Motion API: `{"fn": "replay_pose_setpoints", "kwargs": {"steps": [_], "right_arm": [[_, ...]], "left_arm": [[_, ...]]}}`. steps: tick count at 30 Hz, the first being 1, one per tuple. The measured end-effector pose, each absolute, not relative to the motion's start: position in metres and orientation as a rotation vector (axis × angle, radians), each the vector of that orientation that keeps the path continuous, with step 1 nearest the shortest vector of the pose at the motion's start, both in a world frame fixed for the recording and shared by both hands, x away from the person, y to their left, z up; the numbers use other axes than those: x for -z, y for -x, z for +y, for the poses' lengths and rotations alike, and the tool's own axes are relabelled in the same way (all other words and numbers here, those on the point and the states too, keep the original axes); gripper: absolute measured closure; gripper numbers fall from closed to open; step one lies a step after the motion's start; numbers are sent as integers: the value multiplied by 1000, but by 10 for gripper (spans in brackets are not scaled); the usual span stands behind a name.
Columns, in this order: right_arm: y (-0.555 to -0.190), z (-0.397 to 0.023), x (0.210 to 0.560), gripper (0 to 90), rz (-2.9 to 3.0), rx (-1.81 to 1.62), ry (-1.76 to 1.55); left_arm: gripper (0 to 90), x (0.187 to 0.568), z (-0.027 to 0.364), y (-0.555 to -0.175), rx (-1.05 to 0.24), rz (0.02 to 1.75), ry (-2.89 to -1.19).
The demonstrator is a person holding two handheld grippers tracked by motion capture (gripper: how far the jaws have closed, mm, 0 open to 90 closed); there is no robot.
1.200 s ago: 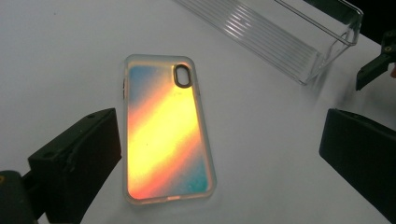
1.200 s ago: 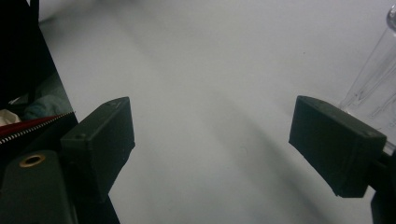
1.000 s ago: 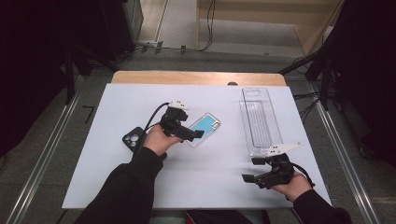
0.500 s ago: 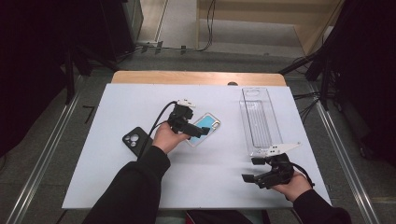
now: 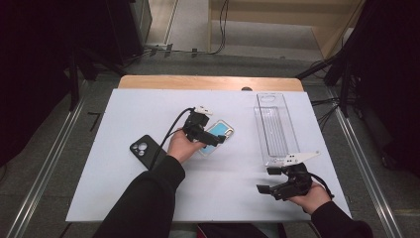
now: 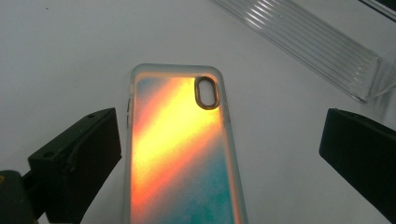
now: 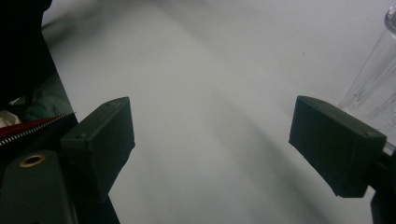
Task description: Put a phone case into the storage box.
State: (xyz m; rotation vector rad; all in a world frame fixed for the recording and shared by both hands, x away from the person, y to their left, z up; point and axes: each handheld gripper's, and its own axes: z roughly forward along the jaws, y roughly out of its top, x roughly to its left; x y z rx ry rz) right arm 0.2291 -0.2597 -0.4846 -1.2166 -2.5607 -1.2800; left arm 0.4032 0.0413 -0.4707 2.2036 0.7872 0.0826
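A phone case (image 5: pixel 221 131) with a teal and orange sheen lies flat in the middle of the white table (image 5: pixel 124 114). My left gripper (image 5: pixel 212 139) hovers low over its near end, open. In the left gripper view the case (image 6: pixel 180 154) runs up between the two black jaws of the left gripper (image 6: pixel 219 140); the left jaw is close to its edge, the right jaw stands well off. My right gripper (image 5: pixel 268 180) rests near the table's front right edge, open. Nothing but bare table lies between the jaws of the right gripper (image 7: pixel 212 130) in its own view.
A black phone (image 5: pixel 143 148) lies face down left of the left hand. A long clear plastic tray (image 5: pixel 276 126) stands at the right, just beyond the right gripper; the clear tray (image 6: pixel 322 46) also lies past the case, and its end (image 7: pixel 373 88) rises beside the right jaw.
The left hand has moved a little to the right and lower, bringing its jaws over the near end of the phone case. The right hand has stayed where it was.
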Motion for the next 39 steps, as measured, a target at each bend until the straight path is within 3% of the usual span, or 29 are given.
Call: {"fn": "replay_pose_setpoints", "kwargs": {"steps": [30,39], "right_arm": [[-229,-259,485,124,-2563,1278,1211],[-229,-259,485,124,-2567,1273,1214]], "left_arm": [[0,511,39,-402,-144,784,-2250],[3,515,31,-394,-274,747,-2303]]}}
